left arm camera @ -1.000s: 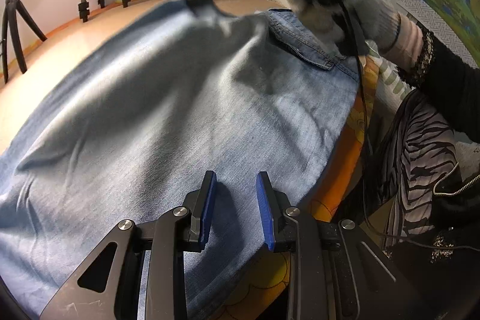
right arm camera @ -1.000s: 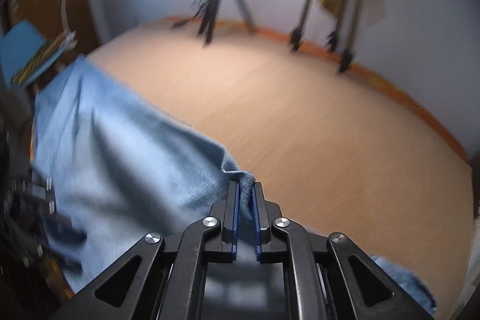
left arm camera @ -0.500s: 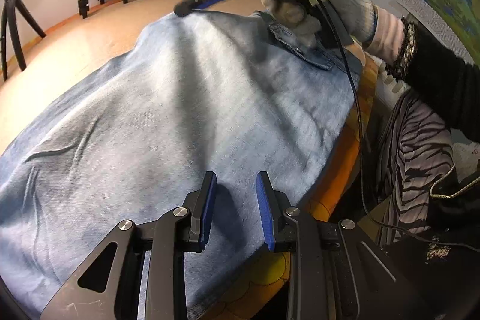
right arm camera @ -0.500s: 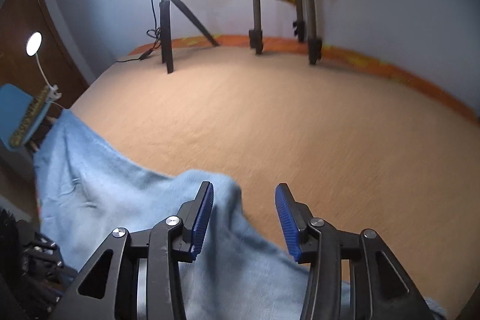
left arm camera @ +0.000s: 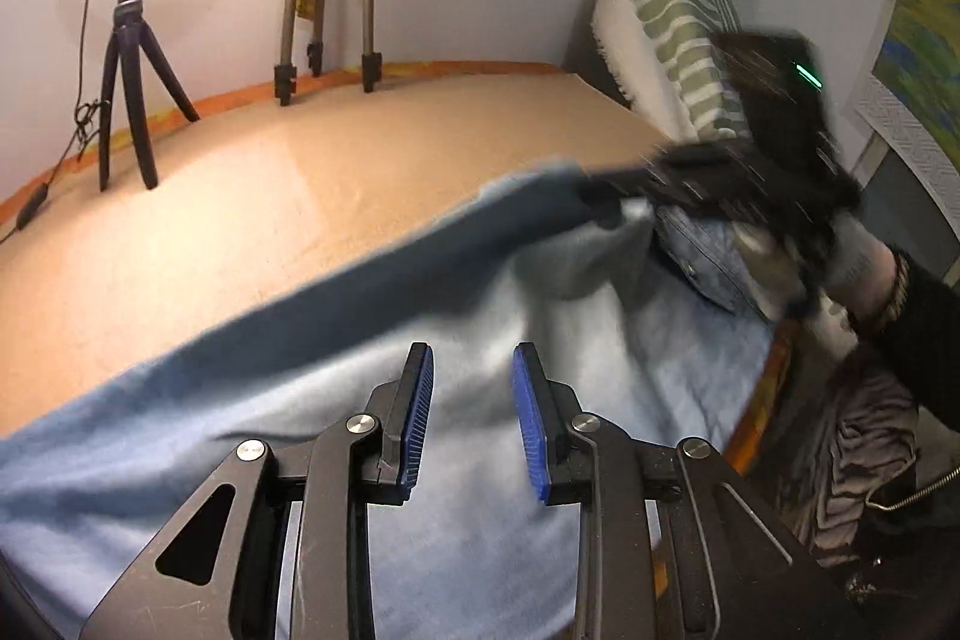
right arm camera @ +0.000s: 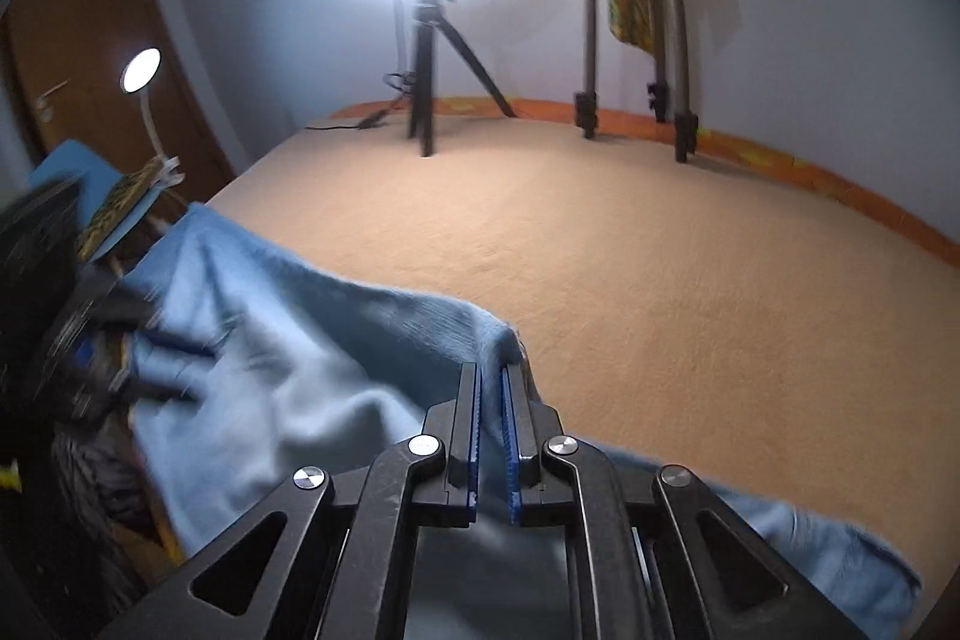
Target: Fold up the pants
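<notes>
Light blue denim pants [left arm camera: 456, 490] lie spread across the near side of the tan bed; they also show in the right wrist view [right arm camera: 288, 358]. My left gripper [left arm camera: 471, 388] is open and empty, just above the denim. My right gripper [right arm camera: 492, 388] is shut on the far edge of the pants and lifts it off the bed; in the left wrist view it [left arm camera: 606, 208] appears blurred at the raised edge, above the waistband with its pocket [left arm camera: 708, 256].
The tan bed surface [right arm camera: 660, 268] stretches beyond the pants. A ring light on a black tripod [right arm camera: 426, 87] and metal stand legs [right arm camera: 666, 69] stand at the far edge. A striped pillow [left arm camera: 666, 15] leans at the head. A person's dark clothing [left arm camera: 870, 448] is at the right.
My right gripper opened half a second ago, then closed on the far edge of the pants and raised it. My left gripper stayed open and tilted upward.
</notes>
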`<move>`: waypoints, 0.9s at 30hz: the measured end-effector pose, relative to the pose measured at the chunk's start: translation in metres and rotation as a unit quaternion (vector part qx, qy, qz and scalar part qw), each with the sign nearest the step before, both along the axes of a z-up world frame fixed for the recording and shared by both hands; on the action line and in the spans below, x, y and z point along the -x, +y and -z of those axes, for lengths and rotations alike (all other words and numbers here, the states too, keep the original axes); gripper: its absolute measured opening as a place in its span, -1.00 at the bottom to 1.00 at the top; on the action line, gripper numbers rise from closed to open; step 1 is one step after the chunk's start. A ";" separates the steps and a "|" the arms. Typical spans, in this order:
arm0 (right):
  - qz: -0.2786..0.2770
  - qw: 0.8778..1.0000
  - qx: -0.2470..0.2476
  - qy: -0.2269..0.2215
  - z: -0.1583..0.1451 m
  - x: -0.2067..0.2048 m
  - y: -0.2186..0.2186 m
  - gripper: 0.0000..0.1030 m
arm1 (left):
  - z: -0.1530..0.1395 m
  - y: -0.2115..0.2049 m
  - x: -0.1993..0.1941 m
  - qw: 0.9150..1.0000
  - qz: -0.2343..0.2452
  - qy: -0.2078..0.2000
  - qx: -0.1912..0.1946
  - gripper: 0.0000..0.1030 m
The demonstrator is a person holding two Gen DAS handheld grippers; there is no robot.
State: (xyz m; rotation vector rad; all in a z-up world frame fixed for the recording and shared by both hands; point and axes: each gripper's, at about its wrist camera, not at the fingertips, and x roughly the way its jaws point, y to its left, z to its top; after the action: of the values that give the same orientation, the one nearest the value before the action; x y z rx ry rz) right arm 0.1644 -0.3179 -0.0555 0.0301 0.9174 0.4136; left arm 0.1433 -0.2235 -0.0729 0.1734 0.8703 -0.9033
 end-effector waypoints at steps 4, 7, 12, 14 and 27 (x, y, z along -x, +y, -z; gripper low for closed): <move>-0.081 0.996 0.036 -0.023 0.007 0.044 0.022 -0.98 | -0.005 -0.010 -0.005 1.000 -0.001 -0.008 0.014 -0.50; -0.094 0.994 0.059 0.000 0.022 0.057 0.031 -0.98 | 0.004 -0.021 -0.009 1.000 0.003 -0.007 -0.003 -0.49; -0.055 0.998 0.016 0.001 0.009 0.042 0.007 -0.75 | 0.013 -0.037 -0.001 1.000 0.024 0.003 -0.016 -0.49; -0.016 1.000 -0.014 -0.007 -0.002 0.023 -0.013 -0.55 | 0.016 -0.041 0.003 0.999 0.032 0.008 -0.018 -0.49; 0.004 0.979 -0.095 0.181 0.067 -0.103 -0.041 -0.20 | 0.023 -0.029 -0.011 0.999 0.008 0.026 -0.018 -0.49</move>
State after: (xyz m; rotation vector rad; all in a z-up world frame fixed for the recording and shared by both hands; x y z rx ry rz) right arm 0.2678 -0.3589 -0.1220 0.2912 1.2324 0.4956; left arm 0.1539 -0.2527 -0.0962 0.1880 0.9346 -0.9110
